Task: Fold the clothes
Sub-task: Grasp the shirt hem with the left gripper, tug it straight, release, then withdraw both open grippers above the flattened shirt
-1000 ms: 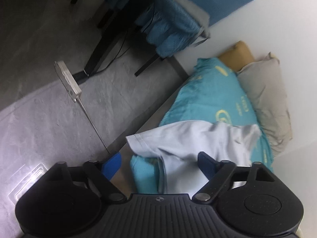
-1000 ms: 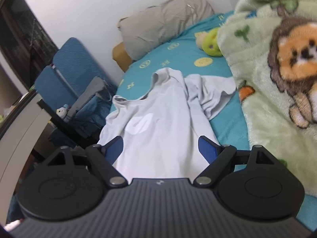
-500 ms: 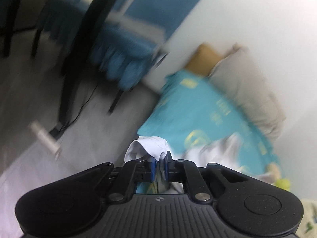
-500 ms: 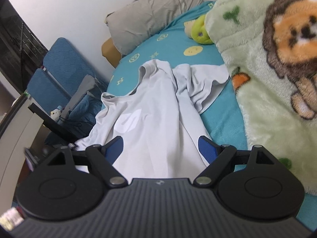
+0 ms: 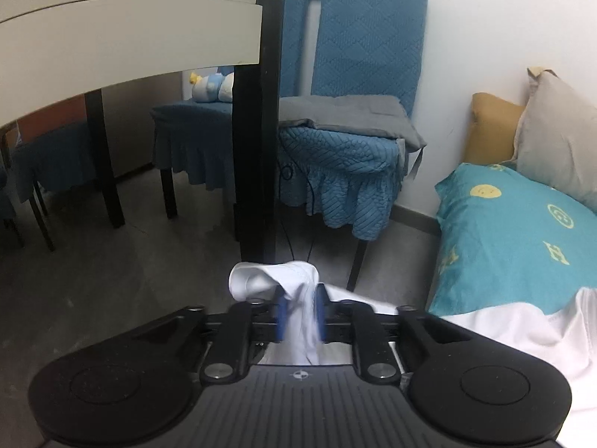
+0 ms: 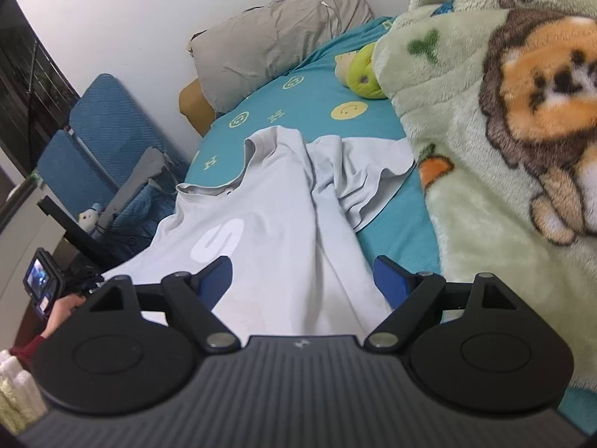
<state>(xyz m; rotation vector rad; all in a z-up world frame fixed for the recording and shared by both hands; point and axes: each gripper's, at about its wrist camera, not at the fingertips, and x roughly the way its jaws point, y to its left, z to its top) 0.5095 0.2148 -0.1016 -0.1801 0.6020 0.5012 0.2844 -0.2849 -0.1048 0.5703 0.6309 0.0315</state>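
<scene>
A pale grey-white T-shirt (image 6: 276, 231) with a white letter on its front lies spread along the teal bed sheet (image 6: 321, 100), one sleeve bunched toward the right. My left gripper (image 5: 300, 310) is shut on a bunched edge of the T-shirt (image 5: 274, 280), held out past the bed's side above the floor; more of the shirt trails to the right over the mattress. My right gripper (image 6: 302, 280) hovers open over the shirt's lower part, one blue finger on each side of the cloth. In the right wrist view, a hand (image 6: 61, 311) holds the left gripper at the far left.
A fleece blanket with a lion print (image 6: 515, 130) covers the bed's right side. A grey pillow (image 6: 276, 41) and a green plush toy (image 6: 360, 72) lie at the head. Beside the bed stand blue covered chairs (image 5: 358, 104) and a white table with black legs (image 5: 253, 142).
My left gripper closed on the shirt's edge and swung up and out from the bed, pulling the cloth with it. The right gripper drifted slightly lower over the shirt, still open.
</scene>
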